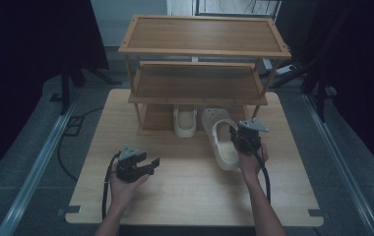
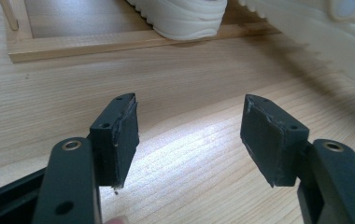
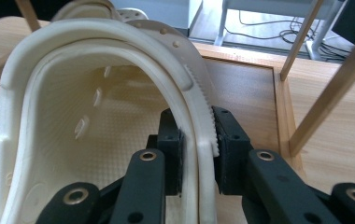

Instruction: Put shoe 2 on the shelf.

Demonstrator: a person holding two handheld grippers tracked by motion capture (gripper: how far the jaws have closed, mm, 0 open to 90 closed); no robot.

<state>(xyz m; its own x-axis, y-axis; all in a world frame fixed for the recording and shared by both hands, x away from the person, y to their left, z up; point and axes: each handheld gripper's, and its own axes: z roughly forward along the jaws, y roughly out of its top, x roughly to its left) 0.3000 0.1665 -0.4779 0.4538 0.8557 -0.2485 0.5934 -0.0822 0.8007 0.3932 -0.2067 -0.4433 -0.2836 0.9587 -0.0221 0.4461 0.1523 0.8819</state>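
Landmark is the wooden shoe rack (image 1: 200,73) at the far edge of the table (image 1: 185,196). Left of the rack's front and well toward the near side, the left gripper (image 1: 151,164) sits low over bare table in the person's left hand (image 1: 123,189), jaws spread wide with nothing between them; in the left gripper view both black pads (image 2: 122,135) stand apart over plain wood grain. Its cable (image 1: 107,187) loops down beside the wrist. On the rack's bottom shelf, centre, a cream clog (image 1: 185,123) rests with its heel poking out over the front rail; the left gripper view shows that heel (image 2: 185,21) sitting on the shelf frame. Just right of it, a second cream clog (image 1: 222,137) lies on the table with its toe at the rack's front edge and its heel toward the person, angled slightly. The right gripper (image 1: 239,140) is clamped on that clog's right side wall near the heel: the right gripper view shows one pad inside the shoe (image 3: 119,93), one outside, both pressing the rim. The right hand (image 1: 253,164) is just near-side of the clog.
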